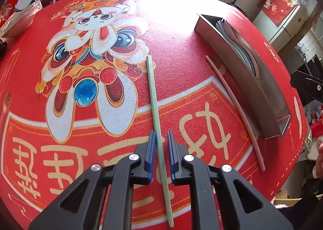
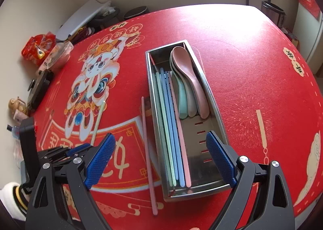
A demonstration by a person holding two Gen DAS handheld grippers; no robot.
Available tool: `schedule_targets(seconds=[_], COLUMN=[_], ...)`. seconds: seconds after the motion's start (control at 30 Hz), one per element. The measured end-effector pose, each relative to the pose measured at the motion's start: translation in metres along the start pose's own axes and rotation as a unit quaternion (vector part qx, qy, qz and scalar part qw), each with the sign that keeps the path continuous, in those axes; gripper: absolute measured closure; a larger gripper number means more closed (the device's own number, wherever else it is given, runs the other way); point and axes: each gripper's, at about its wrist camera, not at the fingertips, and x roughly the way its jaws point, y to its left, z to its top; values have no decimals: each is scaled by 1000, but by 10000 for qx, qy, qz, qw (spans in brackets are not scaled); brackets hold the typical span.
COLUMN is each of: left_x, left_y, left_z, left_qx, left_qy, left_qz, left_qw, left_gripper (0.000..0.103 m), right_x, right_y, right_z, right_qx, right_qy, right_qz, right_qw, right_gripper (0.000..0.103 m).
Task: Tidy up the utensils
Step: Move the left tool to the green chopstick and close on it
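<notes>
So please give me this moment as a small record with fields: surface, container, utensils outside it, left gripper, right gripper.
surface: red printed table mat
container: long steel tray holding pastel chopsticks and stacked pastel spoons
utensils outside: green chopstick; pink chopstick lying beside the tray
left gripper: jaws narrow, green chopstick between pads, left pad against it, right pad apart
right gripper: open, empty, above the tray's near end

This is looking like a home, in the eating room. A red cloth [image 2: 252, 80] with a cartoon rabbit [image 1: 88, 34] is covering the table. A metal tray [image 2: 217, 107] is holding spoons [image 2: 187, 72] and chopsticks [image 2: 171, 129]. Snack bags [image 2: 38, 46] are sitting by the wall, and a fridge [image 1: 282, 26] is standing nearby.
</notes>
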Motion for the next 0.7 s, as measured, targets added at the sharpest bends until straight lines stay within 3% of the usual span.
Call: schedule_targets(seconds=[0.2,0.3,0.53,0.7], left_x=[5,5,-4,-10], left_y=[-1,3,26,51], left_z=[8,10,5,0], left_qx=[184,216,-6,-298], left_qy=[-44,-42,-152,-171], left_qz=[-90,-179,-259,-117], left_qw=[9998,9996,9995,9993], left_gripper=[91,96,97,97], right_x=[-2,0,14,22], right_y=[4,6,25,43], right_z=[-2,-3,-6,-9], right_qx=[80,156,47,-130], right_qy=[7,80,301,400], right_qz=[-118,-146,-355,-128], right_qw=[9999,9997,9989,9990], right_gripper=[15,15,15,15])
